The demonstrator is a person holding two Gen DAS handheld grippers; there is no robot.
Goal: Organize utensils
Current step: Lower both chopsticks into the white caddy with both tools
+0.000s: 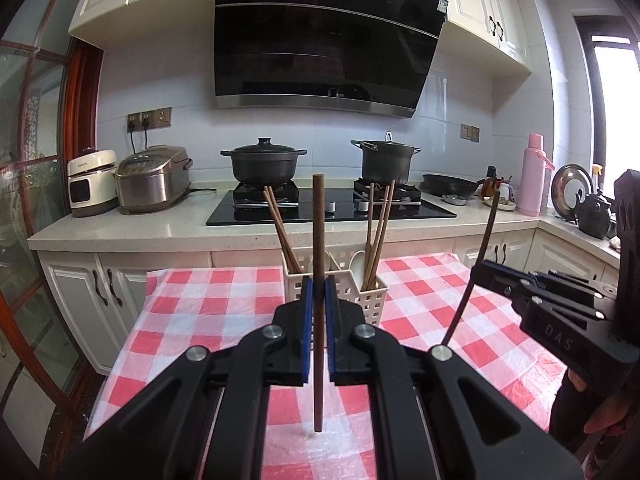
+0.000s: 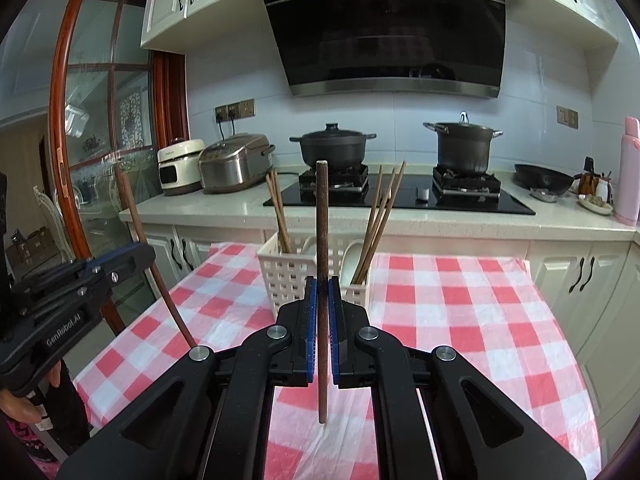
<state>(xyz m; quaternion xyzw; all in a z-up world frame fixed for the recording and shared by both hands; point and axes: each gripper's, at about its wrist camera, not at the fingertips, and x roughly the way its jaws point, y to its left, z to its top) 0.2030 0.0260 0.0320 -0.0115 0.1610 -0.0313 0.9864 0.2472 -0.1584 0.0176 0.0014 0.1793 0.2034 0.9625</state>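
Note:
My left gripper (image 1: 319, 284) is shut on a brown chopstick (image 1: 319, 232) that stands upright, its lower end close over the checked cloth. My right gripper (image 2: 322, 284) is shut on a second brown chopstick (image 2: 322, 220), also upright. Each view catches the other gripper from the side: the right gripper (image 1: 480, 270) with its slanted chopstick (image 1: 486, 232), and the left gripper (image 2: 146, 250) with its chopstick (image 2: 138, 220). Just beyond both stands a white slotted basket (image 1: 372, 300) (image 2: 286, 276) holding several chopsticks (image 1: 378, 236) and white spoons (image 1: 358, 260).
The table wears a red-and-white checked cloth (image 1: 208, 312) (image 2: 460, 312). Behind it runs a kitchen counter (image 1: 132, 228) with a black hob (image 1: 332, 210), two dark pots, a rice cooker (image 1: 154, 178) and a pink flask (image 1: 532, 176). A glass door (image 2: 104, 140) stands at the left.

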